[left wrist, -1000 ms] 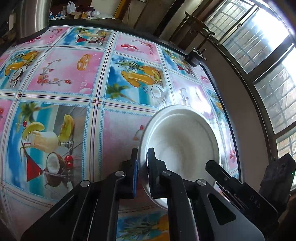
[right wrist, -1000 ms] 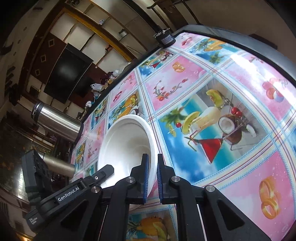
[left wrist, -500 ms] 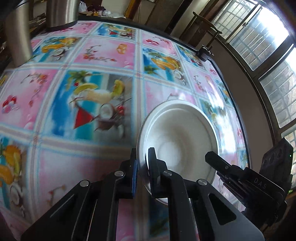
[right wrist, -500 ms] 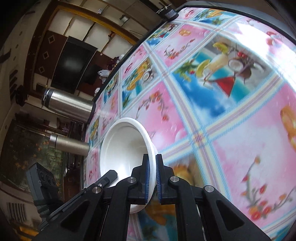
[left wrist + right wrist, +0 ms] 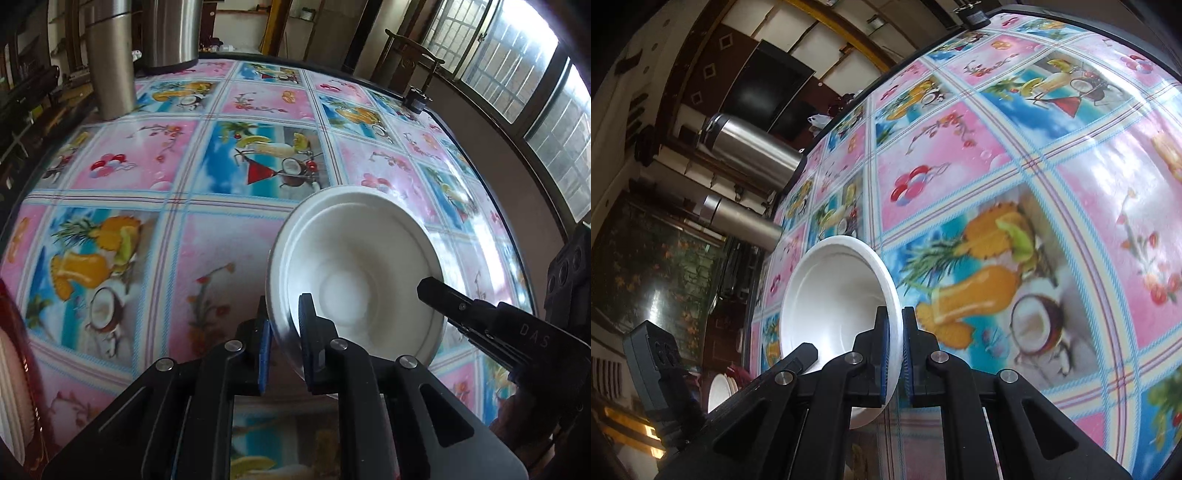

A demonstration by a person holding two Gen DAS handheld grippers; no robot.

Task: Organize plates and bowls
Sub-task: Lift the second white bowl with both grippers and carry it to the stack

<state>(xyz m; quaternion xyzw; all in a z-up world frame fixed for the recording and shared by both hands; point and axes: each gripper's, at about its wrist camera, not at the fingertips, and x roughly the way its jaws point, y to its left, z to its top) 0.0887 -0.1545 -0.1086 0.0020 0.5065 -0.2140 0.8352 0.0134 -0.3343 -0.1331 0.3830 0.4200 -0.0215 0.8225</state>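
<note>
Round table [image 5: 177, 266] – glossy fruit-and-cocktail print cloth, two steel flasks [image 5: 110, 62] at its far edge

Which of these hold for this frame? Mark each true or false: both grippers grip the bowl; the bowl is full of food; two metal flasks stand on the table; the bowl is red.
1. Both grippers grip the bowl. True: the left gripper and right gripper each pinch the white bowl by its rim.
2. The bowl is full of food. False: it is empty.
3. Two metal flasks stand on the table. True: metal flasks at the far edge of the table.
4. The bowl is red. False: white.
</note>
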